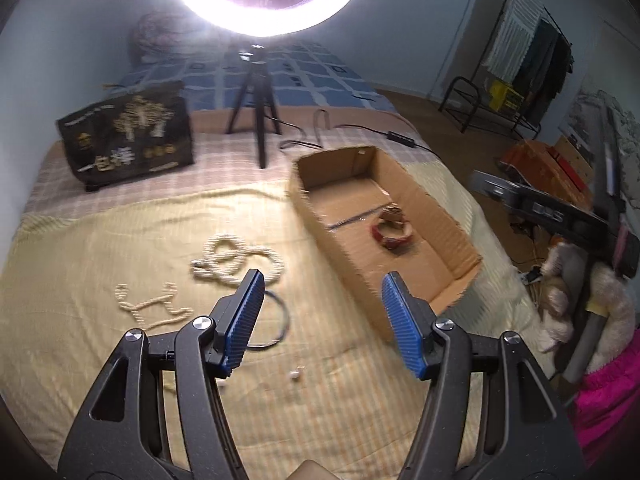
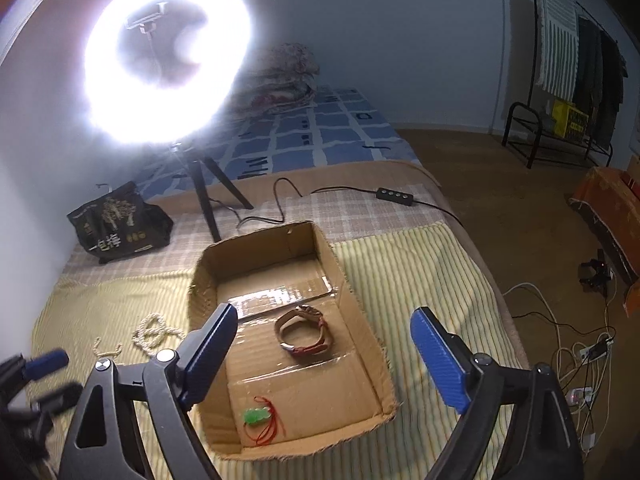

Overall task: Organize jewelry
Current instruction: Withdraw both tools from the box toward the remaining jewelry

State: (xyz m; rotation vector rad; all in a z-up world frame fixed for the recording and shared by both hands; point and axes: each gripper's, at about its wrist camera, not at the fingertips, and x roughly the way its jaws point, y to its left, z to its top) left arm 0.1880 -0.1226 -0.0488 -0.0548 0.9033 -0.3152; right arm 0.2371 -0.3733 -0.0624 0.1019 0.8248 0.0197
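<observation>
An open cardboard box [image 1: 448,216] [image 2: 340,276] lies on the yellow bedspread. Inside it are a red-strap watch [image 2: 304,330] [image 1: 394,230] and a green pendant on a red cord [image 2: 258,416]. Left of the box lie a coiled pearl necklace [image 1: 236,260] [image 2: 154,332], a thinner pearl strand [image 1: 154,306] [image 2: 106,348], a dark thin hoop [image 1: 280,320] and a small stud [image 1: 296,374]. My left gripper [image 1: 322,284] is open and empty above the bedspread, between the pearls and the box. My right gripper [image 2: 324,320] is open and empty above the box.
A ring light on a tripod [image 1: 260,120] [image 2: 204,196] stands behind the box, with its cable and switch [image 2: 394,196]. A black bag [image 1: 128,136] [image 2: 120,222] sits at the back left. The bed's right edge drops to a floor with cables [image 2: 576,344].
</observation>
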